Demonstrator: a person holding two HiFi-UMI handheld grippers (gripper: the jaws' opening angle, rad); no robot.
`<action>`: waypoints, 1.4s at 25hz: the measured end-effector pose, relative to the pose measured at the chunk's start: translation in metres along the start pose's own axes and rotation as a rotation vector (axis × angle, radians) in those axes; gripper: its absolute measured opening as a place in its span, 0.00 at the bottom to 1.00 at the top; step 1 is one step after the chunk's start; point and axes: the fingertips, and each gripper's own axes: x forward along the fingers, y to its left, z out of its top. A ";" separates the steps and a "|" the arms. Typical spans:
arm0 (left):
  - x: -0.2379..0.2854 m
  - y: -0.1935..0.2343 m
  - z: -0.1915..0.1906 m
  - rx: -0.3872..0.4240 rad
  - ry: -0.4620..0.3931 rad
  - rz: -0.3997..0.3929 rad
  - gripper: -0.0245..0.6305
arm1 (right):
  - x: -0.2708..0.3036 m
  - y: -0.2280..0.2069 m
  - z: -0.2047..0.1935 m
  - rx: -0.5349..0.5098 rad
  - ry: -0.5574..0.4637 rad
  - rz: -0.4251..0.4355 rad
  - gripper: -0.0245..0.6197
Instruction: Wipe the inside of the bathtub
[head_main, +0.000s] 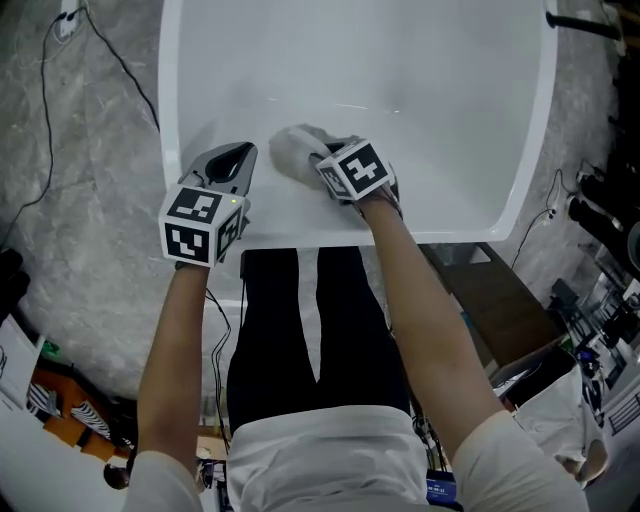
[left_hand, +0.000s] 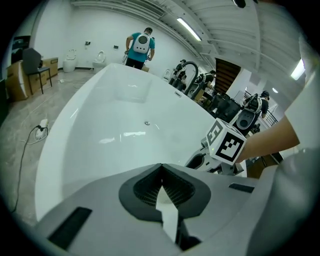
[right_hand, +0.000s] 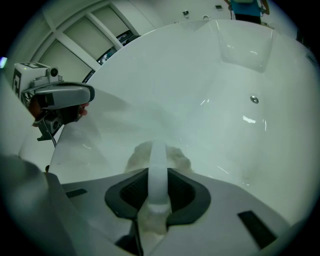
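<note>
Right gripper (head_main: 320, 163) is clamped on a pale cloth (head_main: 292, 150), which is pressed against the bathtub's (head_main: 450, 110) inner wall by the near rim. Left gripper (head_main: 231, 166) is empty, fingers closed together, over that rim.

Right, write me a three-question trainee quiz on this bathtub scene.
1. True or false: the right hand-held gripper is shut on the fluffy off-white cloth pad.
2. Where does the pad rest? A: on the grey floor. B: on the inside surface of the glossy white bathtub. C: on a chair.
3. Fill the gap: the jaws of the left hand-held gripper are ____, with nothing between them.

Key: 1 true; 2 B; 3 together.
</note>
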 end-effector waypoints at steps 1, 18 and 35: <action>0.000 0.001 0.001 0.001 0.003 -0.001 0.06 | 0.003 0.004 0.003 -0.005 -0.003 0.009 0.19; 0.000 0.020 0.008 -0.046 0.041 0.034 0.06 | 0.041 0.055 0.045 -0.044 -0.085 0.214 0.19; 0.046 0.028 0.005 -0.118 0.059 0.071 0.06 | 0.092 0.011 0.057 0.015 -0.078 0.207 0.19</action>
